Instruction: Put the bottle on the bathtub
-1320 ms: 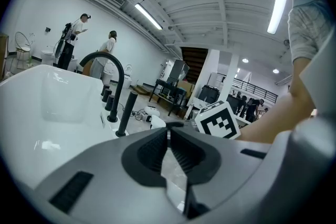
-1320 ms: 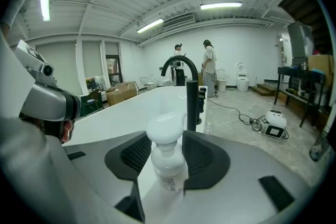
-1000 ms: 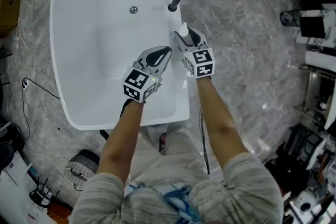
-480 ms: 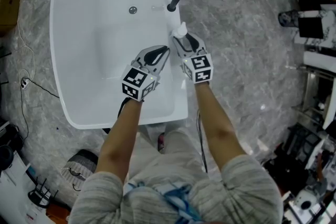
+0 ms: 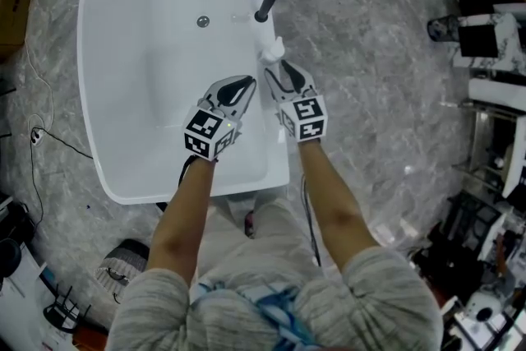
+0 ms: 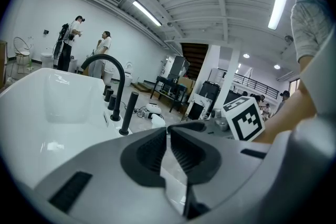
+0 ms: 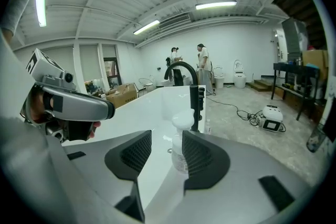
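Bottle (image 5: pixel 270 53) has shifted onto the bathtub (image 5: pixel 278 156) rim (upright); right tongs (image 5: pixel 284 71) released just behind it; left tongs (image 5: pixel 245 83) clenched, empty

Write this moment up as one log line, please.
bottle: upright on bathtub rim | right gripper: open, bottle at its tips | left gripper: shut, empty, over the tub

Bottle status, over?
Left gripper shut, empty. Right gripper open, small white plastic bottle upright at its tips on white bathtub rim. Black tap handle just beyond.
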A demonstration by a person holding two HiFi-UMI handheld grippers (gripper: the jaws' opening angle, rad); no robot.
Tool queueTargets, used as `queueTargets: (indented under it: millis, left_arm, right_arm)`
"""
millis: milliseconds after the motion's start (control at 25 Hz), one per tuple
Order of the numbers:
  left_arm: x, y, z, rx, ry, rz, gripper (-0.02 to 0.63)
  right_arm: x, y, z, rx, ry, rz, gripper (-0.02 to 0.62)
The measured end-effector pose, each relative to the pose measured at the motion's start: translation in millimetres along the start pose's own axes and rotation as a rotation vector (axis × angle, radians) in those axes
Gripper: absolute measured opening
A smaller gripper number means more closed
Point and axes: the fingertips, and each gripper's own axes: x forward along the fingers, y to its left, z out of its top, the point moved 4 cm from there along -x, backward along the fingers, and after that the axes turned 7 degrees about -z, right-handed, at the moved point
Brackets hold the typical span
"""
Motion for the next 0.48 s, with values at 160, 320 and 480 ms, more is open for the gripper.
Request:
queueTargets:
  millis: [160,320,480]
  left_arm:
    - [-7.5,-6.0,5.5,0.008,-0.003,-0.004,0.008]
    - [-15.7,-11.8,18.0,0.005,-0.025,0.0,0.008]
    - [-25.4,-22.2,37.0,0.02,-0.052,-0.005,0.008]
  right_arm:
    - [-19.5,9.6,7.3,0.017,-0.023,0.01,0.158]
    - [-37.9,17.9,21.1,0.02,-0.048,0.024,0.158]
    - [-59.8,32.9,57.7,0.029,-0.119,0.05,0.156]
